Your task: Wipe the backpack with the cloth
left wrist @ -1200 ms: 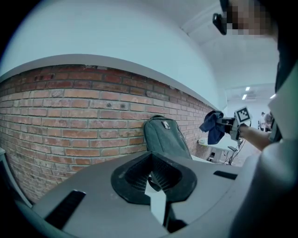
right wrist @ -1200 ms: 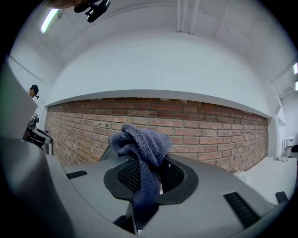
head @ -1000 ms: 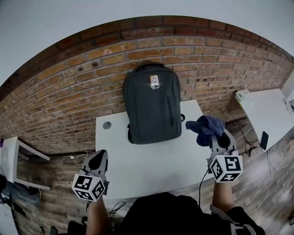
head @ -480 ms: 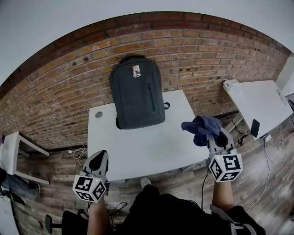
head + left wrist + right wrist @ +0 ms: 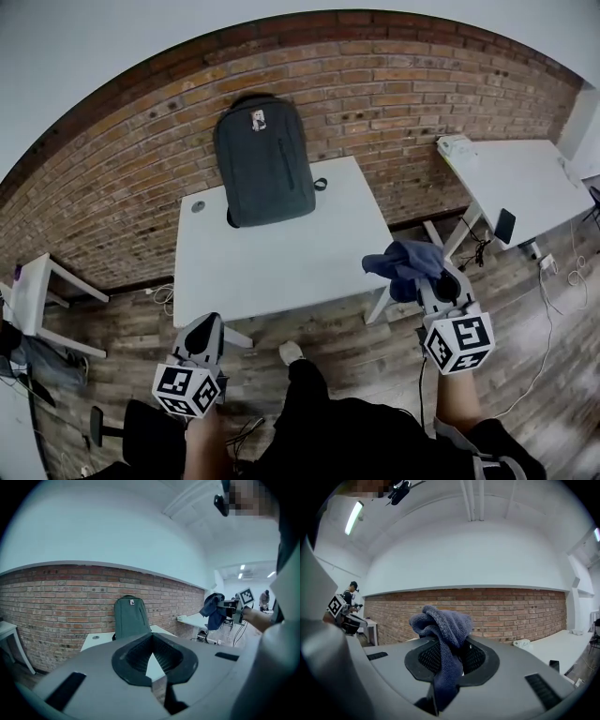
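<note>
While the right gripper (image 5: 434, 281) clamps the cloth (image 5: 404, 262) and the left gripper (image 5: 201, 334) is closed on nothing, the backpack (image 5: 265, 161) stands far off on the table (image 5: 281, 267), so reaching it likely comes next.

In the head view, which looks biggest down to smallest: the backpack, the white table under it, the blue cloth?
1. white table
2. backpack
3. cloth, smallest even though it is held nearer the camera, which enlarges it

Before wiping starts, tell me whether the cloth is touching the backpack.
No, the cloth hangs in the right gripper, well apart from the backpack.
</note>
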Demonstrator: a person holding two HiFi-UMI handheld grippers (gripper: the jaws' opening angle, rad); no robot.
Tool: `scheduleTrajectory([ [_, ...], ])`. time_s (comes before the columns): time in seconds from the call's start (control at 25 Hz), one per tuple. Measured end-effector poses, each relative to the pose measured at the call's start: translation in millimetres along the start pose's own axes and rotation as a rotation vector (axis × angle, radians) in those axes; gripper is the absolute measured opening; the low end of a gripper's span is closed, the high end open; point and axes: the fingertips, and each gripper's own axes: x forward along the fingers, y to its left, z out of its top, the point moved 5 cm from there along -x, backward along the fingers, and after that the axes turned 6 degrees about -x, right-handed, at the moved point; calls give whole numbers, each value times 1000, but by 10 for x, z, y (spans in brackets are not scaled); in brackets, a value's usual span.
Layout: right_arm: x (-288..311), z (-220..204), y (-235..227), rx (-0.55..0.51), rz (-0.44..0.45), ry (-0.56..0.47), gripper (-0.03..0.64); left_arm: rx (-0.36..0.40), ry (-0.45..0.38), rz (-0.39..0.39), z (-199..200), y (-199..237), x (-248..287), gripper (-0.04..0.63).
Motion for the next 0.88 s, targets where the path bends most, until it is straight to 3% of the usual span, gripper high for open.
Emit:
scheduleTrajectory([
  [0.28,-533,-172,26,34,60,34,65,-1,19,39,-190,-449,-560,-9],
  [0.64,-661,-175,273,67,113,7,66,36,45,79,-215,-464,-972,-9],
  [0.88,-818,-166,471,84,109,-4,64,49,31,62,-242,-461,-1187,-9],
])
